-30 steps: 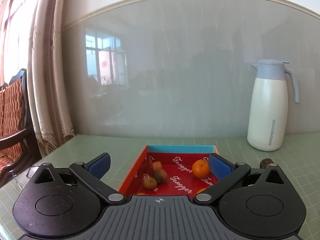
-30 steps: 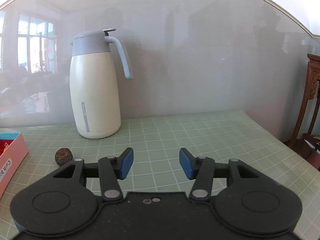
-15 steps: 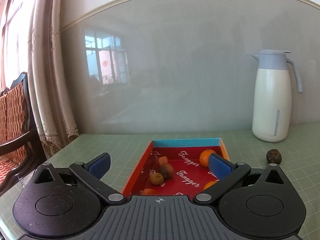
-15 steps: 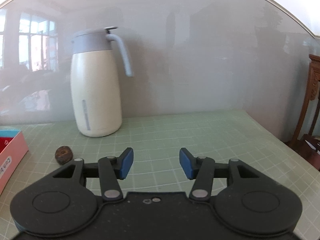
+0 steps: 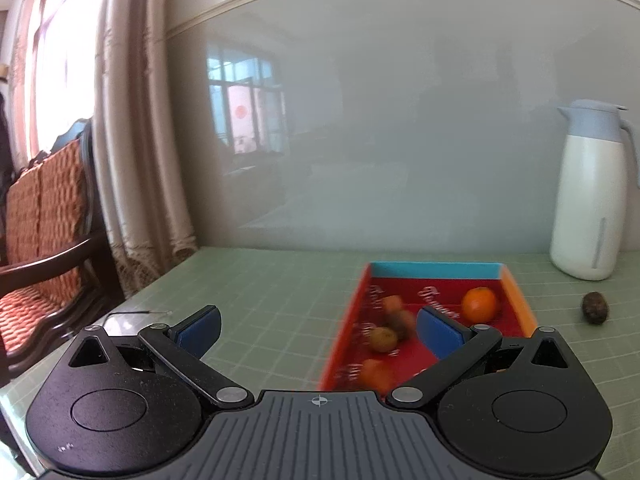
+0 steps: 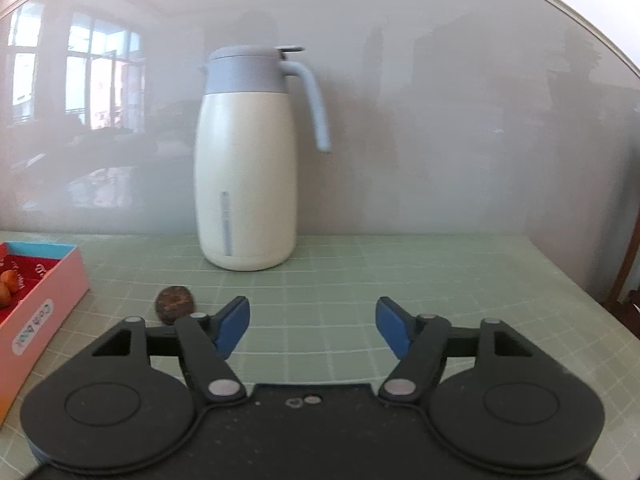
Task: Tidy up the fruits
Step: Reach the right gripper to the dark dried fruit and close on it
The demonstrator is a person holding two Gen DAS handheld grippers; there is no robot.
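Note:
A red box (image 5: 516, 296) with a blue far wall sits on the green table and holds an orange (image 5: 479, 304) and several small brown and orange fruits (image 5: 383, 339). A dark brown fruit (image 5: 595, 308) lies on the table right of the box; it also shows in the right wrist view (image 6: 174, 302), just ahead of the left fingertip. My left gripper (image 5: 316, 326) is open and empty, left of and before the box. My right gripper (image 6: 312, 322) is open and empty. The box's pink side (image 6: 44, 312) shows at that view's left edge.
A white thermos jug (image 6: 246, 160) with a grey-blue lid stands by the grey wall behind the dark fruit, also in the left wrist view (image 5: 588, 196). A chair (image 5: 40, 216) and curtain (image 5: 132, 120) stand left of the table. A wooden chair (image 6: 630, 264) is at the right edge.
My left gripper has swung left, so the box and jug sit further right in its view. My right gripper has turned left, bringing the jug to centre, and opened wider.

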